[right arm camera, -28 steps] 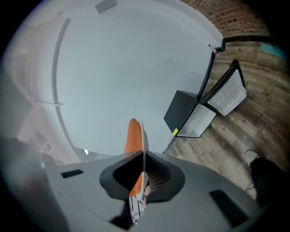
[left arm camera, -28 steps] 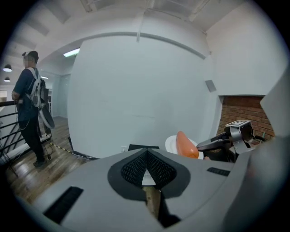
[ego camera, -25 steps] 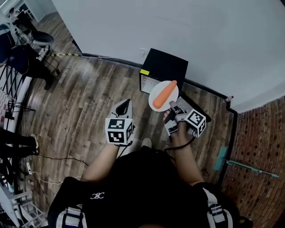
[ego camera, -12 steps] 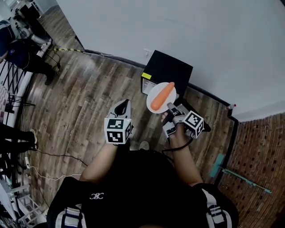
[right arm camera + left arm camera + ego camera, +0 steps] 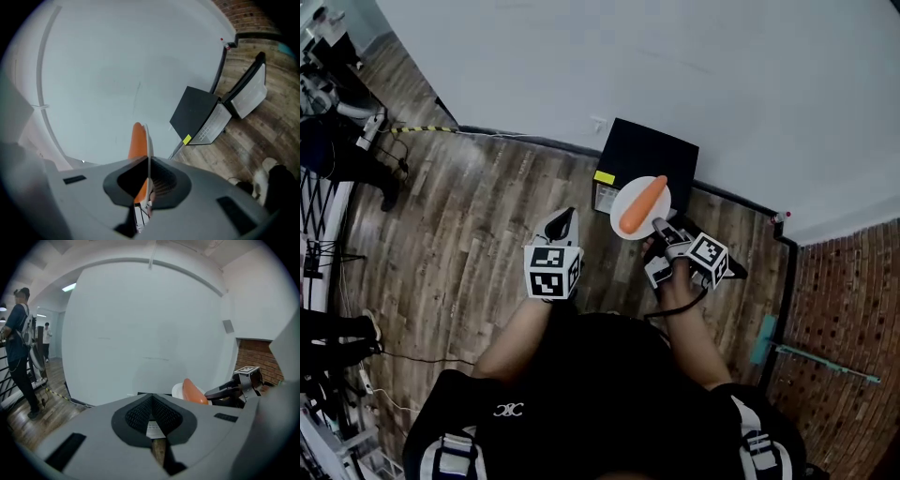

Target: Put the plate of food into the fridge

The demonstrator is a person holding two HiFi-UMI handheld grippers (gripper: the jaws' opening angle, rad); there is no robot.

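In the right gripper view the plate (image 5: 148, 138) shows only its thin edge, its near rim buried between the right gripper's (image 5: 147, 158) jaws. From above, plate and carrot (image 5: 643, 205) cover part of the mini fridge (image 5: 654, 150), whose yellow label (image 5: 604, 177) is too small to read. The left gripper's (image 5: 152, 401) body hides nearly all the mini fridge in its own view

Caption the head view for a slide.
Right gripper holds a plate of orange food by the black fridge; left gripper shut.

Black fridge (image 5: 649, 157) on wood floor (image 5: 469, 220)
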